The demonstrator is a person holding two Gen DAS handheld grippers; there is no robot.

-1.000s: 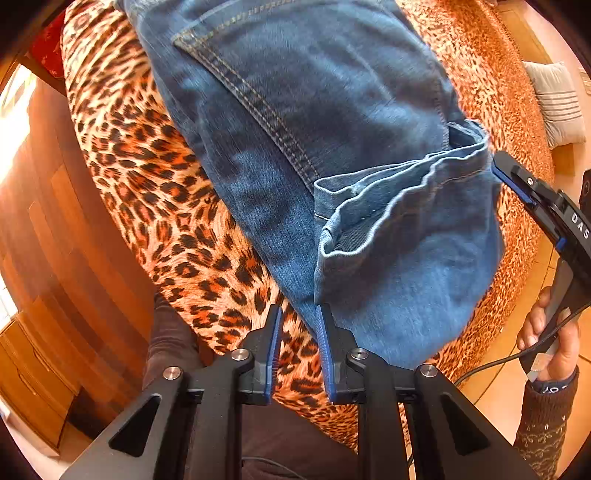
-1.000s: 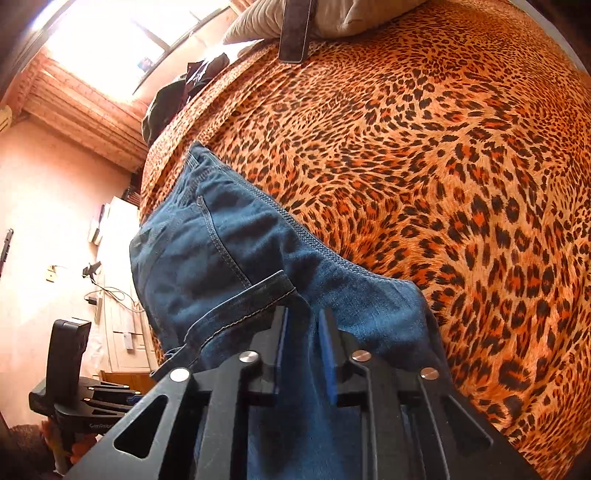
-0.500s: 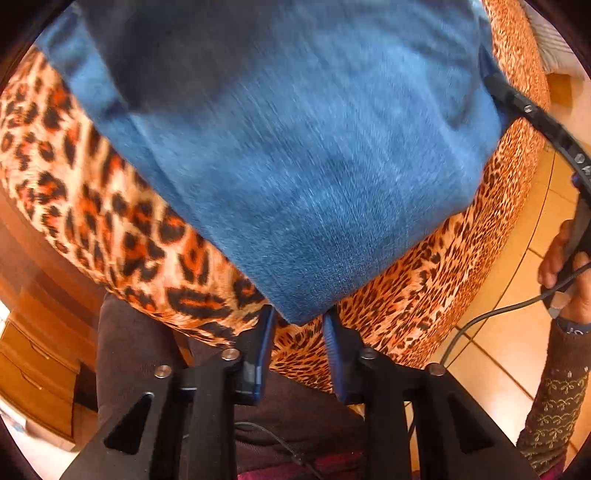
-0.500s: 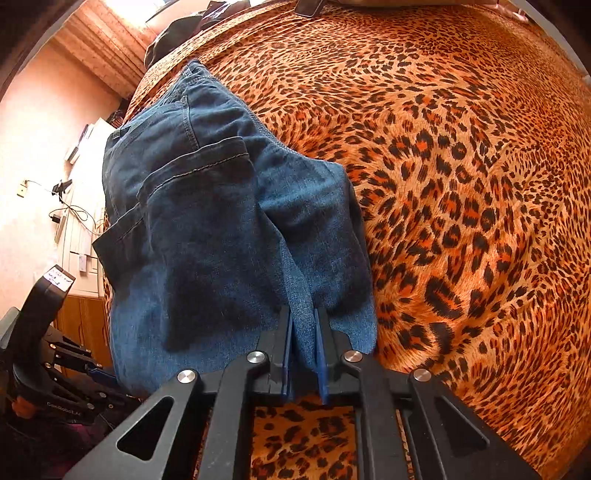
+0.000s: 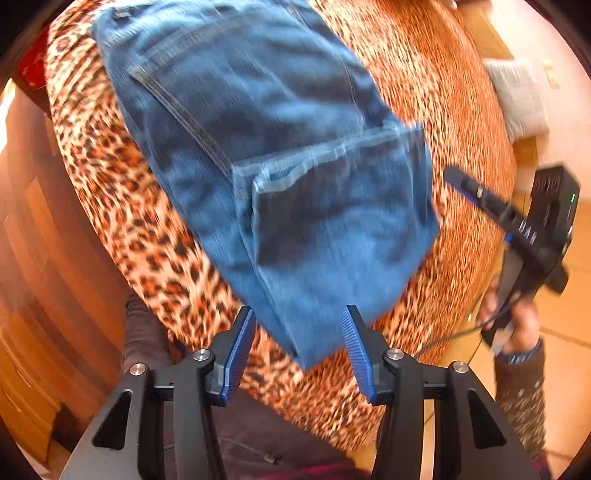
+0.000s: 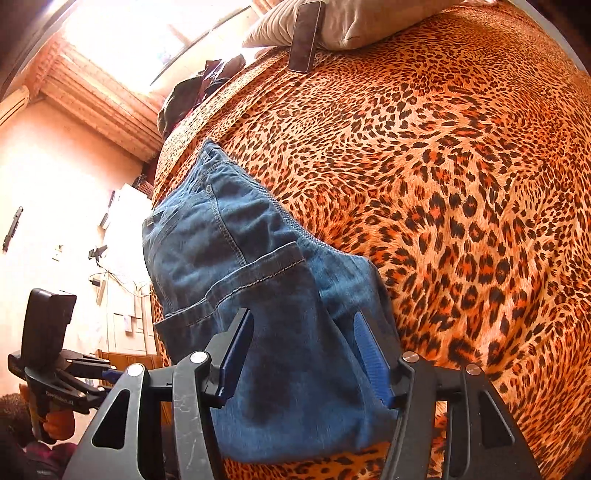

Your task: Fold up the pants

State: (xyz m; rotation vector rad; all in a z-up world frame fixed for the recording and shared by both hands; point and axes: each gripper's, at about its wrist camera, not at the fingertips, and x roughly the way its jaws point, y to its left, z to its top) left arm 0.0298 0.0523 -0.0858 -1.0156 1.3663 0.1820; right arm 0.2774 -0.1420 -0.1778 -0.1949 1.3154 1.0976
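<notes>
Left hand-held gripper (image 5: pixel 297 345): jaws spread wide, nothing clamped. The near corner of the jeans (image 5: pixel 280 177) sits between the blue pads (image 5: pixel 238 354) but I can't see either pad touching the denim. This view is motion-blurred, so fine contact is hard to call.

Right hand-held gripper (image 6: pixel 303 354): jaws also wide apart, nothing pinched. Denim fills the gap between its fingers in my view; whether the cloth touches the pads I can't tell.

Jeans (image 6: pixel 258 295) lie folded on the bed, on the leopard-print bedspread (image 6: pixel 461 203), near the bed's edge closest to me. Top layer is doubled back, with its hemmed leg openings (image 5: pixel 332 155) lying across the folded stack. Back pocket stitching shows on the lower layer, further from the grippers.

From the left wrist view, the right hand-held gripper is off to the side of the jeans, just beyond the bed edge and over the tiled floor (image 5: pixel 561 350), and apart from the fabric there.

Other stuff: pillow (image 6: pixel 354 22) at the far end of the bed, phone (image 6: pixel 304 37) leaning against it. Dark clothing pile (image 6: pixel 192 96) at the far corner of the bed.
</notes>
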